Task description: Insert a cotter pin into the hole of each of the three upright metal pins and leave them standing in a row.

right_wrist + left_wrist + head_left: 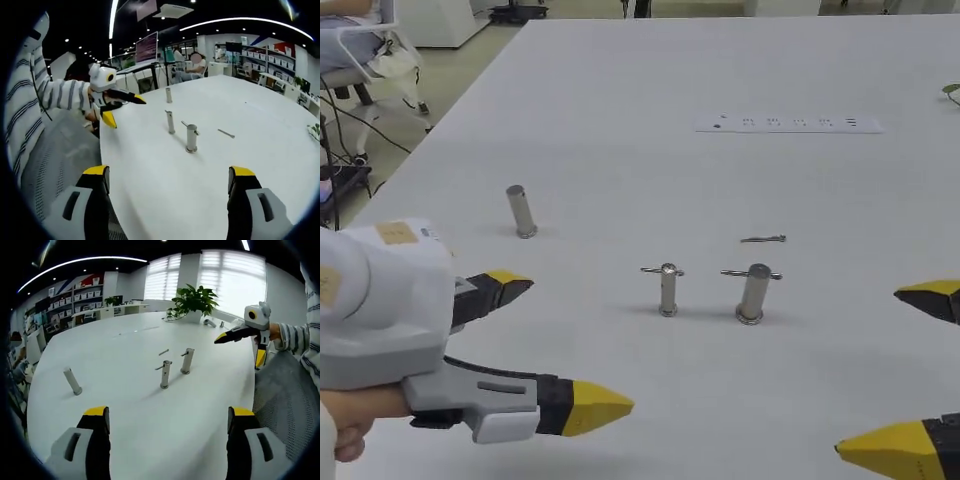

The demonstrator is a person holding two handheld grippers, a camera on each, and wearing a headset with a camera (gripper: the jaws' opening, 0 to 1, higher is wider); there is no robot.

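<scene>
White tabletop (620,120) bears a thin loose silver cotter pin (763,239), likely light and slippery, best pinched mid-shaft, well apart from the bare upright steel pin (521,211); left gripper (570,345) and right gripper (870,370) gape empty.

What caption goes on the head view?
Two metal pins hold cotter pins, a third pin stands bare, a loose cotter pin lies nearby; left gripper and right gripper open.

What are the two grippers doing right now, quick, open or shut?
Left gripper: open, holding nothing.
Right gripper: open, holding nothing.
</scene>
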